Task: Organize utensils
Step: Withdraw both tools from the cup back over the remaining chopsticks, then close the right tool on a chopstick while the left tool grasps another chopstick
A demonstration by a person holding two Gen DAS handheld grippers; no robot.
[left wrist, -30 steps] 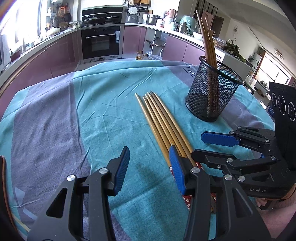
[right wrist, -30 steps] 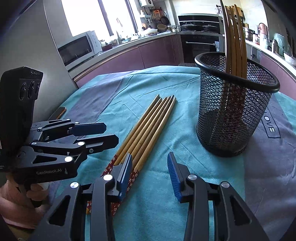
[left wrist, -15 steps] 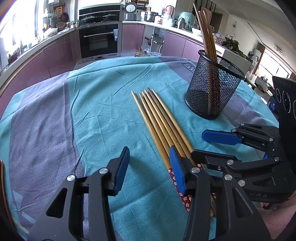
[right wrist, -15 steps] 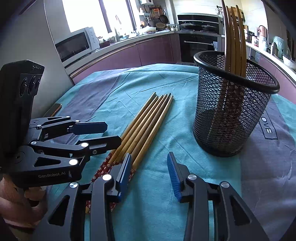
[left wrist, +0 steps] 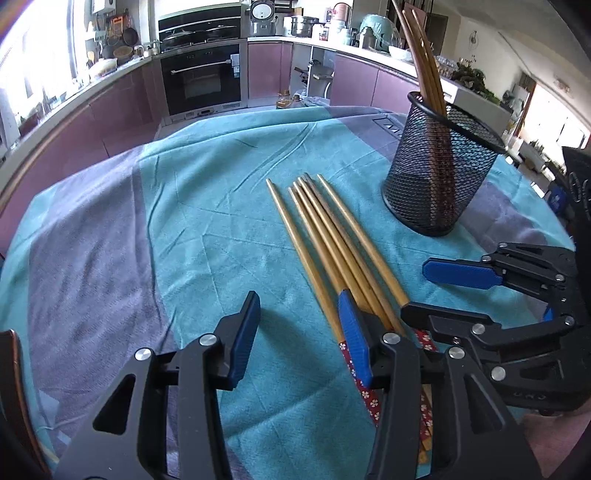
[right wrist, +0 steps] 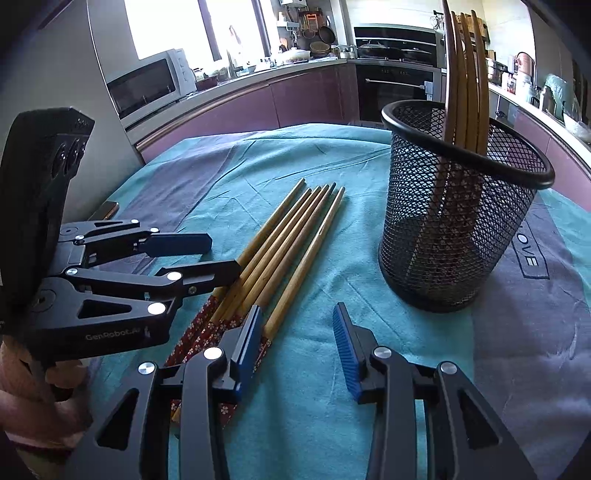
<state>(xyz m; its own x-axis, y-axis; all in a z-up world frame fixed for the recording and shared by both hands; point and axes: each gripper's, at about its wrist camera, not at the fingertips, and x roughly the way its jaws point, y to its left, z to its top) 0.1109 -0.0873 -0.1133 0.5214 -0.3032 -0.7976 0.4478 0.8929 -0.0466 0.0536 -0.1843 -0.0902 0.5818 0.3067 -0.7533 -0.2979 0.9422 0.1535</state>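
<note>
Both the left gripper and right gripper are hovering half-spread and empty, seemingly nudging the loose chopsticks, now fanning slightly beside the mesh cup.

Daylight floods in from the kitchen windows, which blow out to white in both views and leave a purple fringe at the left wrist picture's top left corner. The teal cloth on the counter is bright and sharp, with soft shadows under the left tongs. Fisheye distortion bends the cabinets into arcs, and the corners fall to black.
</note>
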